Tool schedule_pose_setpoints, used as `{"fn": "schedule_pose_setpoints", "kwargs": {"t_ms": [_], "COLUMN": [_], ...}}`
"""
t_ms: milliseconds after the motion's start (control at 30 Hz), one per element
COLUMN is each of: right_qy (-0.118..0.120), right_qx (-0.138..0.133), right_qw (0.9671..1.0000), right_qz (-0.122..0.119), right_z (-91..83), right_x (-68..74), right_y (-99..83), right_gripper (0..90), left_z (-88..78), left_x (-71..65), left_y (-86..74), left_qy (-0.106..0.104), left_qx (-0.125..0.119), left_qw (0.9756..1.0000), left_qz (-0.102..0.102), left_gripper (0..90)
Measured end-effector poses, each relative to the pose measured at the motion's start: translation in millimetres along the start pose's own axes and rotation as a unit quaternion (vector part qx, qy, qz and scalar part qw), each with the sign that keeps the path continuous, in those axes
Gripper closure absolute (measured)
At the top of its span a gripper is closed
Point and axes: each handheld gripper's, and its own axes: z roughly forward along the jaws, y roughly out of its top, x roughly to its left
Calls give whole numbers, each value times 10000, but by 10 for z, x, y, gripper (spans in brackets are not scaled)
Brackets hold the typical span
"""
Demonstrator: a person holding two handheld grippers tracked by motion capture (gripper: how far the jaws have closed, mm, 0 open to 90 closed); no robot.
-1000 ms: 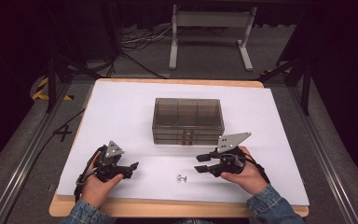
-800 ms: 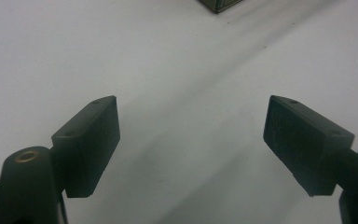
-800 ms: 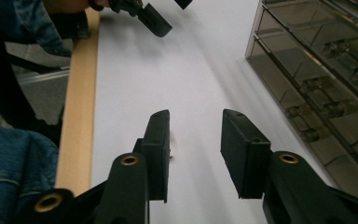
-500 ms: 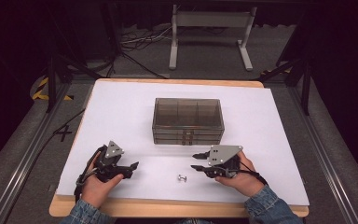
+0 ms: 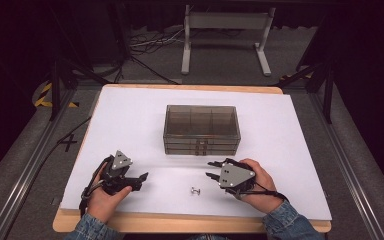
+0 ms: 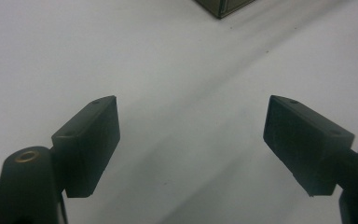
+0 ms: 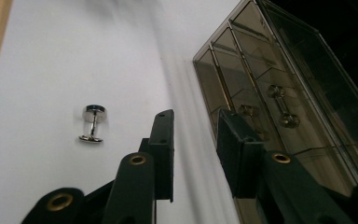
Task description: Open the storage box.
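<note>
One small metal stud [image 5: 196, 191] loose beside right gripper [image 5: 211, 170], jaws lately narrowed, half-open, empty; pickup pending.

A white-covered table [image 5: 130, 115] bears a smoky drawer box [image 5: 202, 130] and seemingly a metal cufflink [image 5: 196, 191]

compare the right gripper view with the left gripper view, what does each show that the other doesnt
Right gripper view alone: a small metal stud lying on the white table cover, the drawer unit's front with its metal knobs, and the right gripper, whose jaws have just been closing with nothing between them. Left gripper view alone: the left gripper, jaws wide apart over bare cover. Both share the white cover and some part of the smoky drawer unit.
</note>
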Motion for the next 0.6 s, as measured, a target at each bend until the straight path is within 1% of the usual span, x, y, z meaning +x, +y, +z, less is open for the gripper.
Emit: {"fn": "schedule_pose_setpoints", "kwargs": {"t_ms": [33,67,100,133,233,267,300,333,367,400,433,500,600], "right_qy": [-119,-193,-193,-341,-531,-531,-653,-699,-774,-737,-842,-925,-1055], "right_qx": [60,86,86,164,258,258,358,402,461,544,517,568,689], "right_qw": [9998,9996,9996,9988,9969,9969,9946,9934,9915,9901,9896,9878,9830], "right_qz": [-114,-174,-174,-325,-519,-519,-725,-809,-935,-1060,-1050,-1117,-1332], "right_z": [-1,0,0,2,11,11,20,23,31,25,41,57,73], "right_x": [25,37,37,62,99,99,130,138,156,160,180,203,231], "right_y": [17,25,25,39,52,52,61,65,72,76,80,84,83], "right_gripper": [674,670,670,667,667,667,667,668,668,667,666,664,658], "left_z": [0,1,1,1,0,-1,-1,0,1,3,3,5,1], "left_x": [0,1,1,4,3,3,3,4,5,5,5,2,2], "left_y": [0,0,0,0,-1,-1,-1,-1,-1,-1,-1,-3,-3], "left_qy": [0,4,4,22,16,20,22,28,29,24,24,16,5], "left_qx": [0,-1,-1,-2,-2,-3,-3,-6,-3,5,5,11,17], "left_qw": [10000,10000,10000,10000,10000,10000,10000,10000,10000,10000,10000,10000,10000], "left_qz": [0,5,5,16,8,10,11,16,20,22,22,13,21], "left_gripper": [195,195,195,195,195,195,194,194,195,194,194,194,194]}}
